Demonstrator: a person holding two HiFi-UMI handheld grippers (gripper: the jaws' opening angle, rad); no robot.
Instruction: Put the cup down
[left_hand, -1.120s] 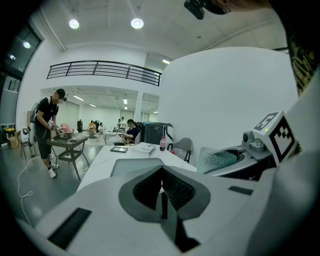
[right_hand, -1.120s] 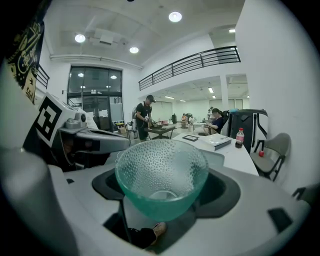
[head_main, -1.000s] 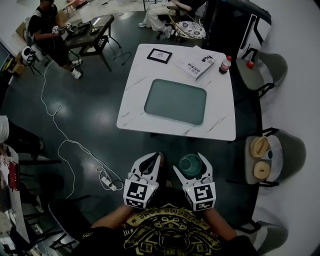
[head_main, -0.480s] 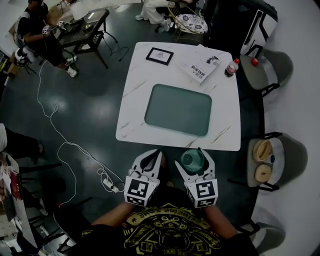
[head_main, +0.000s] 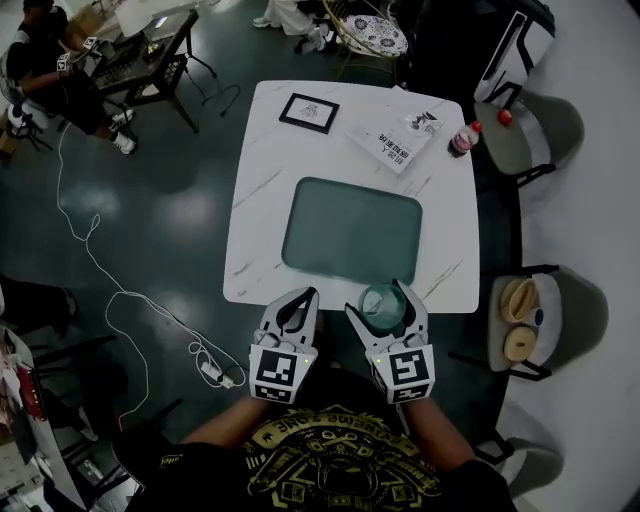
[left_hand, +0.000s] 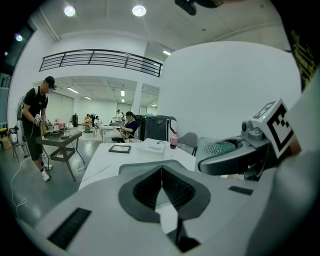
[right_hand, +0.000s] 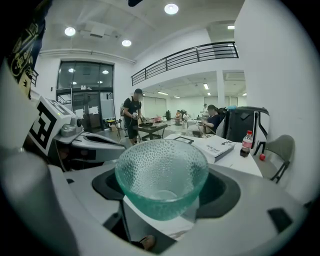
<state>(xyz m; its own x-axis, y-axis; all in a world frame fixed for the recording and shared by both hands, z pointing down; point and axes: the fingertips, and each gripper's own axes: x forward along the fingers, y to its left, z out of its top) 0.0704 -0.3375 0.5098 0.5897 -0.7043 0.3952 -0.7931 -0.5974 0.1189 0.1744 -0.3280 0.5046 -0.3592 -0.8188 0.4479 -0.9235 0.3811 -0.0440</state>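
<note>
White table (head_main: 262, 195) ahead, right gripper (head_main: 379, 303) clamping glass cup (right_hand: 161, 175), left gripper (head_main: 305, 299) closed

Upright pale-green dimpled glass cup (right_hand: 161, 175) (empty) in the right claw (head_main: 383, 303)

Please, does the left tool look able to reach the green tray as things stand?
Probably yes. The left tool, shut and empty, is at the table's near edge, and only bare tabletop lies between it and the tray. The right tool, holding the cup, is beside that path.
</note>
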